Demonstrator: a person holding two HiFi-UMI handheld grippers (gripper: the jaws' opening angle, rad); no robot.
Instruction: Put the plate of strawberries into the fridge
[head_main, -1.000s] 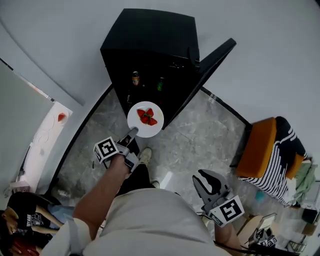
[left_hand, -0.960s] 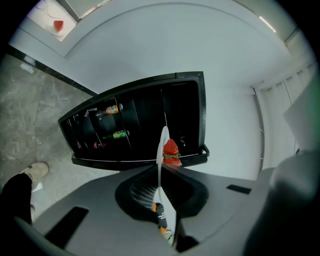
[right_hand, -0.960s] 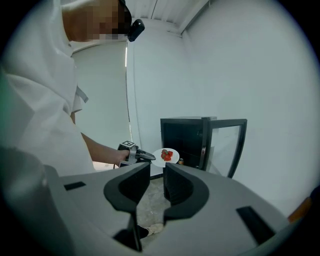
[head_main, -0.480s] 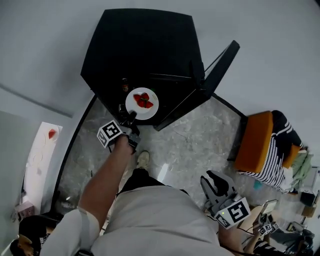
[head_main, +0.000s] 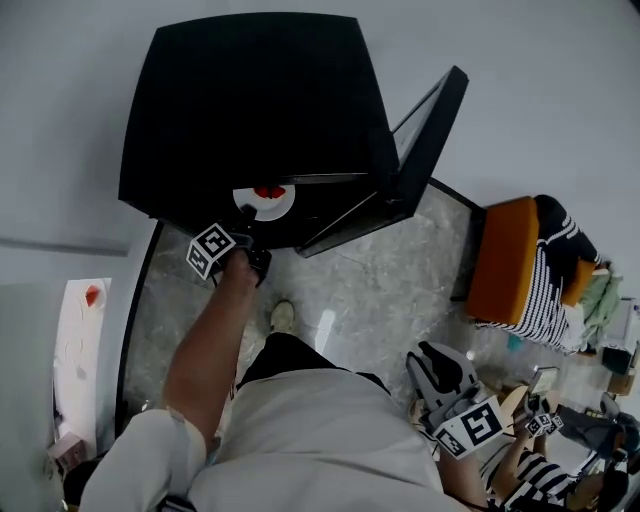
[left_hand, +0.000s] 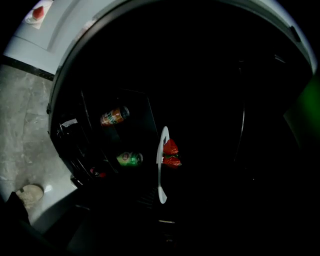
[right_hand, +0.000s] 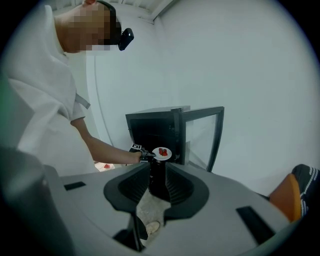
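The white plate (head_main: 264, 198) with red strawberries (head_main: 268, 191) is level and partly under the top edge of the black fridge (head_main: 250, 100), whose door (head_main: 425, 130) stands open to the right. My left gripper (head_main: 245, 216) is shut on the plate's near rim, at the fridge opening. In the left gripper view the plate (left_hand: 161, 165) shows edge-on inside the dark fridge, strawberries (left_hand: 170, 153) on it. My right gripper (head_main: 432, 360) hangs low at my right side, jaws together, holding nothing. From the right gripper view the plate (right_hand: 161, 152) sits at the fridge front.
Two cans, an orange one (left_hand: 114, 116) and a green one (left_hand: 130, 158), lie in the fridge to the left of the plate. An orange chair (head_main: 505, 262) with striped cloth stands to the right. A white counter (head_main: 78, 340) runs along the left. My shoe (head_main: 283, 318) rests on the grey floor.
My left gripper has carried the plate forward, from in front of the fridge to inside its opening. My right gripper has stayed low at the right.
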